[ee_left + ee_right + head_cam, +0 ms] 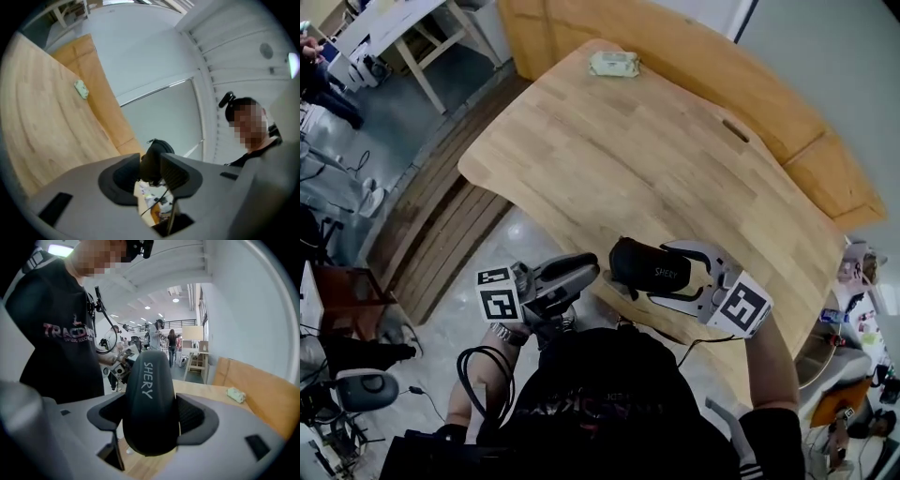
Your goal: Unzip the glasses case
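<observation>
A light, rigid-looking glasses case (649, 270) is clamped mid-body at lower centre by the fingers of the right gripper (152, 414). The fingers of the left gripper (149, 169) are parted at its end, where the zip pull (149, 140) is best pinched.

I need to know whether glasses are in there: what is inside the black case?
Nothing inside shows. The case sits clamped between the fingers of the right gripper, and only its black shell with white lettering is visible; the shell hides any contents.
</observation>
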`<state>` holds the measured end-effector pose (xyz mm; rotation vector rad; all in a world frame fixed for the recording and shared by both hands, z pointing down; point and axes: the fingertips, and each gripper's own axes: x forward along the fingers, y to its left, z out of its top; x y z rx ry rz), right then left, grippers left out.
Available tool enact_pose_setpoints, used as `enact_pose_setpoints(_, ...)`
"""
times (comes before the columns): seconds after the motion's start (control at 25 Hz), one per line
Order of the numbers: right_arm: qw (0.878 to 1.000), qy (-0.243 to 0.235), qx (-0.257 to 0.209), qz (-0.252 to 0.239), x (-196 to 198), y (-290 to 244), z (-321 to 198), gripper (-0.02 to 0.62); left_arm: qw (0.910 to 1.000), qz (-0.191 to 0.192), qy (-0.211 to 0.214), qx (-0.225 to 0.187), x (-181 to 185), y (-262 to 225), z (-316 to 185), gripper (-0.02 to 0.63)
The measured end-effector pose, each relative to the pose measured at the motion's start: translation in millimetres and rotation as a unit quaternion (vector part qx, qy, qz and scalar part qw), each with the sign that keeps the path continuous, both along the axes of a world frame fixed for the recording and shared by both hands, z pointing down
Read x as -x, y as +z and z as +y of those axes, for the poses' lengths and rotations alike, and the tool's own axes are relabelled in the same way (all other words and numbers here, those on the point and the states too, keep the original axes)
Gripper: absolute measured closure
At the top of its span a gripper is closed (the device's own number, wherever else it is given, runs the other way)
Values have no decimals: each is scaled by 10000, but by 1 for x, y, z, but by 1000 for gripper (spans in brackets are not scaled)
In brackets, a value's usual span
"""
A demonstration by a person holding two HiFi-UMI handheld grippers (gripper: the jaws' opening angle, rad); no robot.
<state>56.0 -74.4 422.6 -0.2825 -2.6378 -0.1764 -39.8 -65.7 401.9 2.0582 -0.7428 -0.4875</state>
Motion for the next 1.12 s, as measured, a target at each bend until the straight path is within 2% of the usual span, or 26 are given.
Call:
enact_pose_setpoints(0.08, 9999, -128, -16, 102, 0, -13, 16, 245, 9970, 528, 463, -314, -1, -19, -2, 415)
enact_pose_setpoints(0.16, 9995, -263, 52, 176, -1, -26, 32, 245, 9892, 905, 931, -679, -2, -36, -1, 383)
enact_pose_setpoints(0.28, 9987, -398, 252, 205, -2, -42, 54, 245, 9659, 1450, 1729, -1266, -3, -64, 9, 374)
enact_pose_setpoints(0.36, 9984, -492, 226, 141, 0, -52, 66, 245, 9464, 1578, 2302, -1628, -7, -81, 21, 373)
enact_pose_setpoints(0.48, 9962, -788, -296, -220, 15, -74, 79, 245, 9204, 1163, 3179, -1958, -16, -91, 44, 373)
enact_pose_setpoints(0.6, 9932, -935, -695, -50, 21, -79, 87, 245, 8990, 838, 3802, -2003, -17, -94, 60, 368)
enact_pose_setpoints(0.84, 9819, -1105, -1481, 424, 28, -75, 94, 245, 8648, 387, 4650, -1853, -16, -90, 79, 379)
enact_pose_setpoints(0.92, 9806, -1099, -1540, 506, 28, -73, 93, 245, 8620, 238, 4689, -1913, -13, -92, 82, 433)
enact_pose_setpoints(1.0, 9811, -1047, -1553, 492, 27, -75, 92, 245, 8640, 142, 4639, -1953, -10, -93, 81, 467)
enact_pose_setpoints(1.12, 9801, -1004, -1654, 454, 29, -78, 94, 245, 8647, 131, 4615, -1980, -4, -95, 84, 575)
